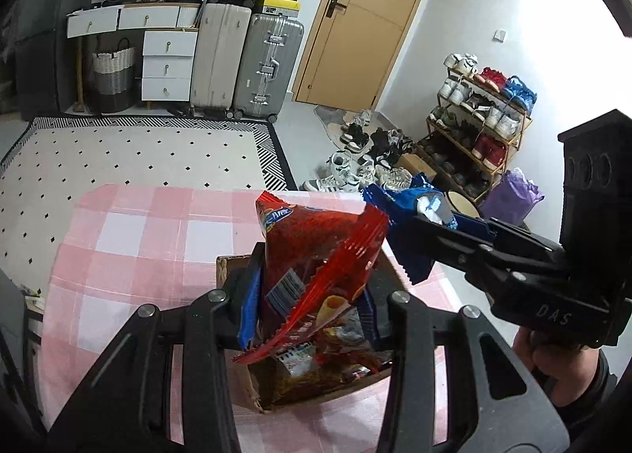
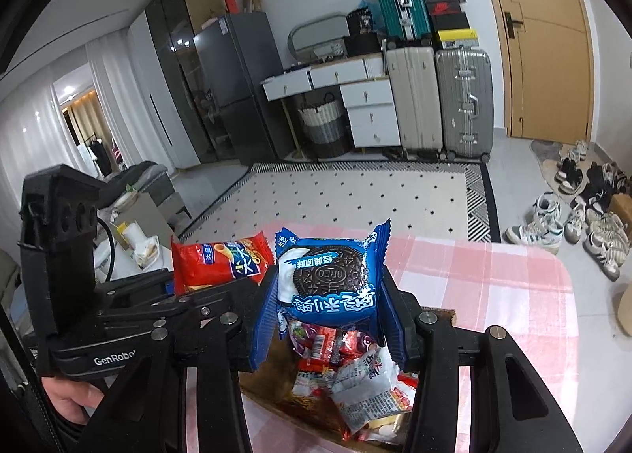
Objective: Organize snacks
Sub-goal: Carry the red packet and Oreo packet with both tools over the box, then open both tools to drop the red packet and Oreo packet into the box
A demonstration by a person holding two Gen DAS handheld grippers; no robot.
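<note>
Both jaws are clenched on snacks. From the left wrist view, the left gripper (image 1: 312,287) pinches a red snack packet (image 1: 316,251) that stands upright between its fingers, directly above a cardboard box (image 1: 245,382) of mixed snacks at 6 o'clock. At 3 o'clock the right gripper (image 1: 418,224) grasps a blue Oreo packet (image 1: 410,212), just beside the red one and apart from it.

From the right wrist view, the Oreo packet (image 2: 330,279) sits squarely between the right gripper (image 2: 328,295) pads, label facing the camera, with the box's wrappers below at 6 o'clock. The red packet (image 2: 221,259) shows at 9 o'clock in the left gripper (image 2: 177,291). The box rests on a pink checked tablecloth (image 2: 493,279).

Both packets look light, air-puffed and slick, with thin crinkly film that dents rather than resists. Their contents likely crumble, so a hard squeeze risks broken biscuits. Holding across the filled body, as now, seems steadier than the crimped seams, which could slip or tear.
</note>
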